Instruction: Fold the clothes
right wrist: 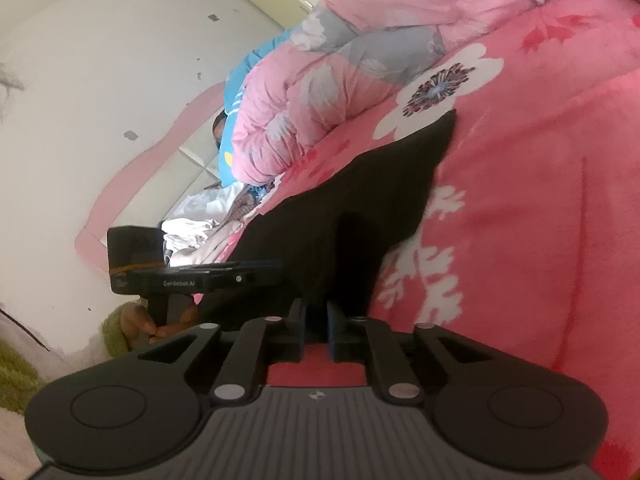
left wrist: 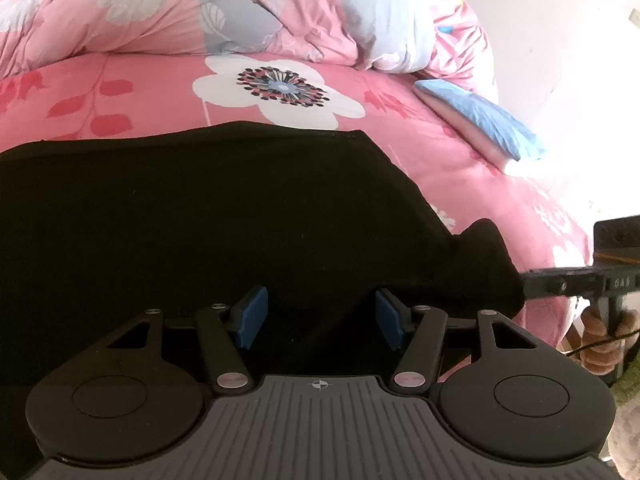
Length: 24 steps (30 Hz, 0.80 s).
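A black garment [left wrist: 192, 220] lies spread on the pink floral bed sheet [left wrist: 120, 96]. My left gripper [left wrist: 318, 318] is open over the garment's near part, its blue pads [left wrist: 252, 316] wide apart with black cloth between and below them. In the left wrist view the right gripper [left wrist: 524, 280] comes in from the right and grips the garment's right corner. In the right wrist view my right gripper [right wrist: 316, 322] is shut on a fold of the black garment [right wrist: 360, 196], which stretches away over the sheet. The left gripper [right wrist: 276, 268] shows there at the left, edge-on.
A bunched pink and grey floral duvet [left wrist: 240, 8] lies along the far side of the bed. A folded blue and pink cloth [left wrist: 480, 120] lies at the bed's right edge by the white wall [left wrist: 560, 60]. White clothes [right wrist: 188, 232] are piled beyond the bed.
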Available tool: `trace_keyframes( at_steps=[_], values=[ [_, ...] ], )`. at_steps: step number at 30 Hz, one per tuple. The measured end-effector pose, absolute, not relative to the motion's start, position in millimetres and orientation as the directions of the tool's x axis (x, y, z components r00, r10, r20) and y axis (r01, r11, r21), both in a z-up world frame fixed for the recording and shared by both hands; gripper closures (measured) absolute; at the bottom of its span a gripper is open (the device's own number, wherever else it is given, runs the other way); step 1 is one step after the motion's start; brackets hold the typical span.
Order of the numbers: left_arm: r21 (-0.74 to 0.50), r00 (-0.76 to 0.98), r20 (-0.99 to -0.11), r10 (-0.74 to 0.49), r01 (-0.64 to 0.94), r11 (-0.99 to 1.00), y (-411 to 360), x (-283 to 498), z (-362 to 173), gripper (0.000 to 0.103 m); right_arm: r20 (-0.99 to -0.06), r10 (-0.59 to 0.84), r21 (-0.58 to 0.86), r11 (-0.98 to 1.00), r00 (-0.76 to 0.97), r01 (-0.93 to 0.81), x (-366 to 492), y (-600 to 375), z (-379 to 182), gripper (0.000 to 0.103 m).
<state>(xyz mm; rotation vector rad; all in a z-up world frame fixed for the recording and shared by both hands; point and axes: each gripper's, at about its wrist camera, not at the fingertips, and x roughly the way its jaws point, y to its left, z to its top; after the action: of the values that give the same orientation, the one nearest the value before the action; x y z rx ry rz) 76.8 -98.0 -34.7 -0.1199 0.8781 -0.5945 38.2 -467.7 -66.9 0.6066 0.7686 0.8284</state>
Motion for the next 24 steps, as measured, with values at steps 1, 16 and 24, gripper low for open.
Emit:
trace_keyframes(
  at_steps=[1, 16, 24],
  values=[
    [-0.336, 0.489, -0.688, -0.536, 0.440, 0.833, -97, 76, -34, 0.044, -0.345, 0.826, 0.738, 0.532, 0.446, -0.414, 40, -470, -68, 0.070],
    [-0.355, 0.579, -0.661, -0.477, 0.319, 0.879, -18, 50, -12, 0.043, -0.229, 0.952, 0.826, 0.300, 0.202, -0.477, 79, -457, -82, 0.063],
    [-0.294, 0.661, -0.695, -0.285, 0.101, 0.951, 46, 43, -16, 0.043, -0.273, 0.954, 0.853, 0.299, 0.122, -0.427, 116, -438, -88, 0.059]
  ],
)
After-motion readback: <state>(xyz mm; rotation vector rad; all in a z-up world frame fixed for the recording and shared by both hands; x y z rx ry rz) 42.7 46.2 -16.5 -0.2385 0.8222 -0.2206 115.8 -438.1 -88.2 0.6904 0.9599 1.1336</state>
